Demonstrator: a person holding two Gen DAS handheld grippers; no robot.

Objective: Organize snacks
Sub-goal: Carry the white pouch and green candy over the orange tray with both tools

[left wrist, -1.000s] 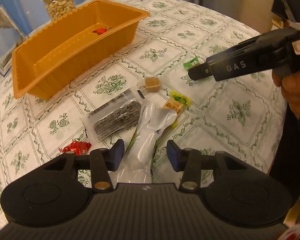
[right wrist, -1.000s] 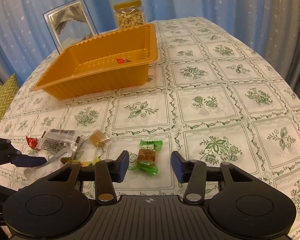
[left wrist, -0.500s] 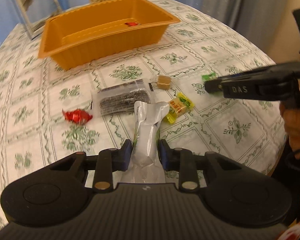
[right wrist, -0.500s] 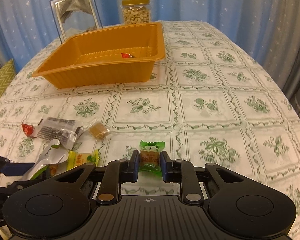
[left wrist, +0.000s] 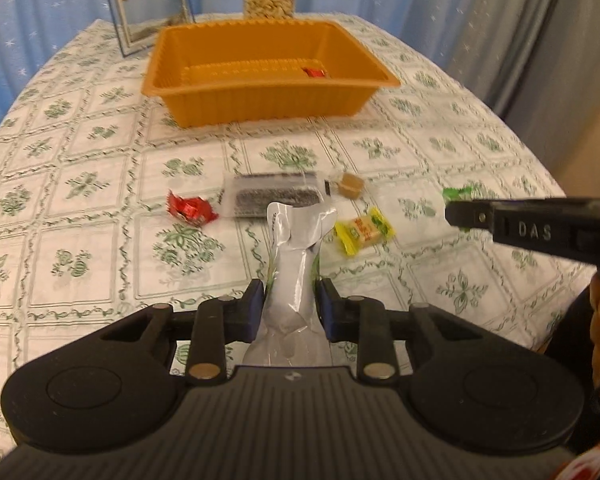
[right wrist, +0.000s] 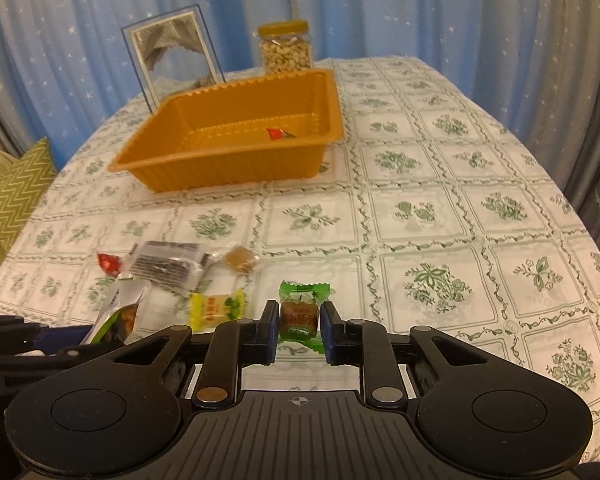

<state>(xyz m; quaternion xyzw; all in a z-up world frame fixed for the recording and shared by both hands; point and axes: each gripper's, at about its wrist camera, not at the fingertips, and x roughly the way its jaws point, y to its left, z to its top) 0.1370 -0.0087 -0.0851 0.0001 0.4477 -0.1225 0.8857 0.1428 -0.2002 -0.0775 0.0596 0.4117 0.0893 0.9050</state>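
My left gripper (left wrist: pixel 290 306) is shut on a long silver snack pouch (left wrist: pixel 296 248) and holds it lifted, its far end above the table. My right gripper (right wrist: pixel 299 322) is shut on a green-wrapped candy (right wrist: pixel 302 312). The right gripper also shows in the left wrist view (left wrist: pixel 464 214). An orange tray (left wrist: pixel 268 100) stands farther back with one red candy (left wrist: pixel 314 73) inside. On the cloth lie a red candy (left wrist: pixel 190 209), a dark clear-wrapped packet (left wrist: pixel 276 197), a brown cube candy (left wrist: pixel 350 186) and a yellow candy (left wrist: pixel 364 231).
A jar of cashews (right wrist: pixel 286 48) and a framed picture (right wrist: pixel 174 56) stand behind the tray. The round table (right wrist: pixel 440 184) has a green flower-patterned cloth. Blue star curtains hang behind. A green zigzag cushion (right wrist: pixel 12 196) lies at the left.
Both grippers went from open to shut: the left closed on the silver pouch, the right on the green candy. Both have since risen, and the pouch has lifted with the left.
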